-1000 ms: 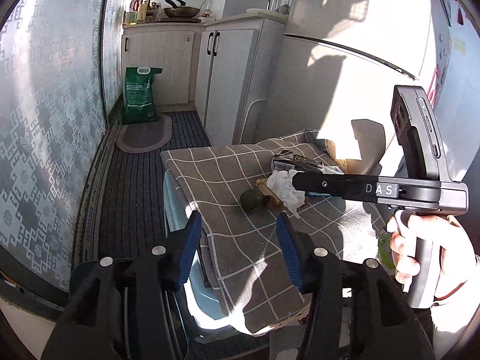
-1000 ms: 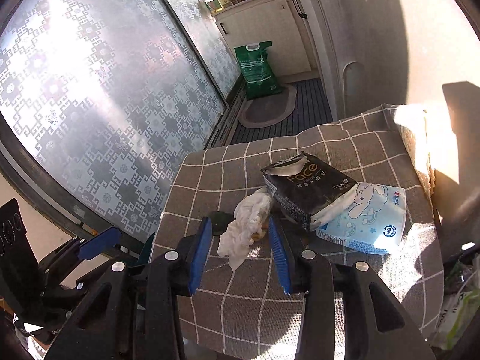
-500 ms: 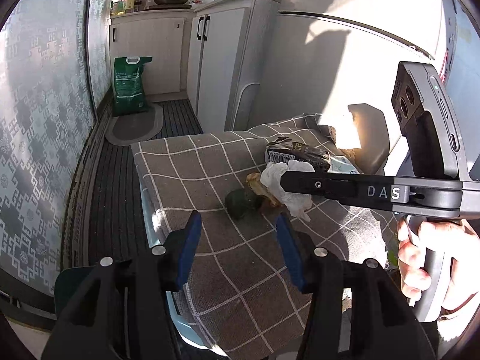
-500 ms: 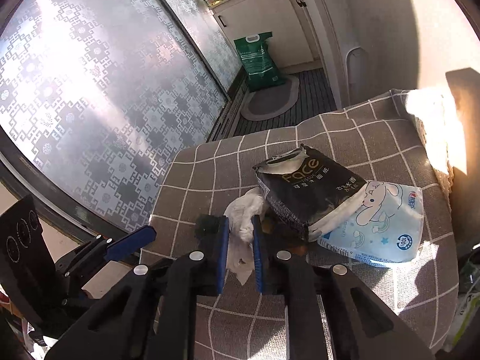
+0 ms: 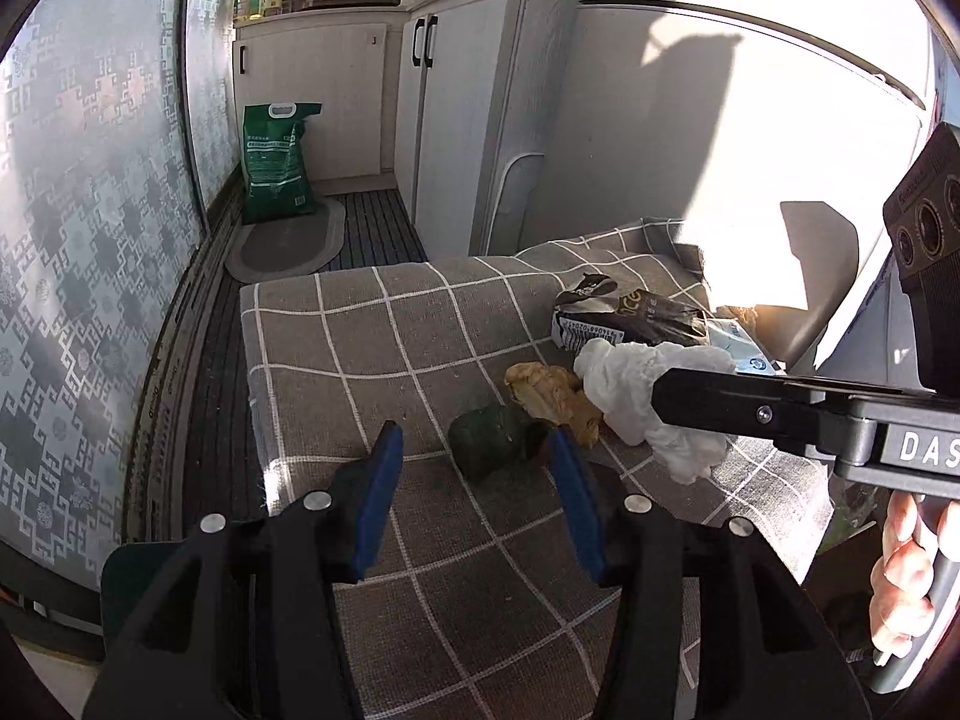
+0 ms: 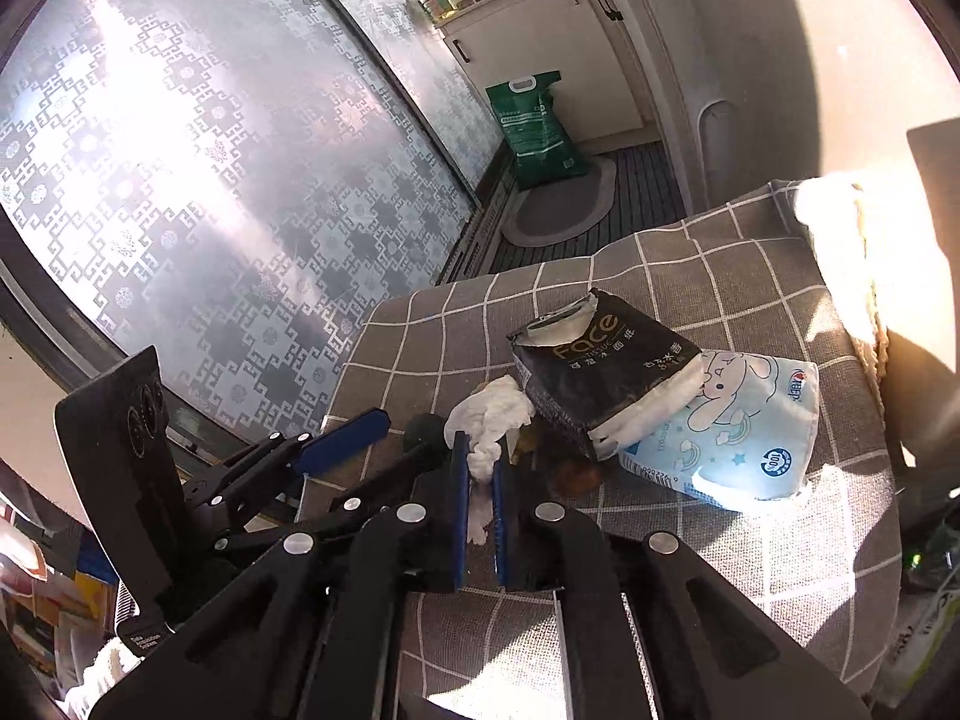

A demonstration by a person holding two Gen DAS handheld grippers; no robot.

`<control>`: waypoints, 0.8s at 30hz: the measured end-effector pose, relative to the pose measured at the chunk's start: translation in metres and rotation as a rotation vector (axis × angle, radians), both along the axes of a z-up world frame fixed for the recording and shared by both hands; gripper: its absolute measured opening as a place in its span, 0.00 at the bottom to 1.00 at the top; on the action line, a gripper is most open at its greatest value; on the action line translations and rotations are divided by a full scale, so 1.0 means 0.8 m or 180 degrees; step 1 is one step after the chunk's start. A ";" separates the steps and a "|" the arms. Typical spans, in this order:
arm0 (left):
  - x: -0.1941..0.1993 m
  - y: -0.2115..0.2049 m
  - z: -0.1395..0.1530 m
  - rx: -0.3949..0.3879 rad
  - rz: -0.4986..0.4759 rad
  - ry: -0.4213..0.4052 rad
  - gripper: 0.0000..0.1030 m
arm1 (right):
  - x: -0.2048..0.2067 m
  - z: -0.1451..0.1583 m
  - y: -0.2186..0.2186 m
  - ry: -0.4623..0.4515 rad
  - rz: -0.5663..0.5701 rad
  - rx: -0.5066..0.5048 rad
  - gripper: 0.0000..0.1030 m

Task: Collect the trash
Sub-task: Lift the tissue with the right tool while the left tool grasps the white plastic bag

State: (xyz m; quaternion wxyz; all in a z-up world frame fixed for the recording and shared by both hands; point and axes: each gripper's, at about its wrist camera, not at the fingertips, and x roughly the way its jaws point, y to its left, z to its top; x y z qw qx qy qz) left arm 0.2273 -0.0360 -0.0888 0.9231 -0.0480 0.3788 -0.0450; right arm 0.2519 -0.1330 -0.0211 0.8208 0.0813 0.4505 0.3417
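Right gripper (image 6: 480,483) clamped on crumpled white tissue (image 6: 489,414), on the checked grey tablecloth (image 6: 750,276). Left gripper (image 5: 474,450) wide open, empty, near a dark green lump (image 5: 495,441). Behind, black pack (image 6: 600,372) reading "Face TISSUE".

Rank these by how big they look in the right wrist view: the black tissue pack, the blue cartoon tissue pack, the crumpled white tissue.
1. and 2. black tissue pack and blue cartoon tissue pack: they look about alike, too close to rank.
3. crumpled white tissue, clearly smallest, pinched in the right gripper.
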 end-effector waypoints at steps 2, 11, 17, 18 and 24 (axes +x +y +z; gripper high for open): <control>0.003 0.000 0.000 -0.0035 0.0005 0.0001 0.51 | -0.003 0.003 -0.004 -0.0008 0.0020 0.0009 0.06; 0.017 0.004 -0.005 -0.0264 0.0103 0.0046 0.46 | -0.020 0.016 -0.012 -0.0118 0.0139 0.0023 0.06; 0.020 -0.001 -0.005 -0.0230 0.0107 0.0079 0.44 | -0.023 0.023 -0.026 -0.0181 0.0101 0.0038 0.06; 0.020 -0.004 -0.004 -0.0175 0.0098 0.0076 0.41 | -0.024 0.023 -0.029 -0.0185 0.0091 0.0044 0.06; 0.019 -0.011 -0.002 -0.0036 0.0095 0.0040 0.31 | -0.025 0.024 -0.033 -0.0212 0.0057 0.0034 0.06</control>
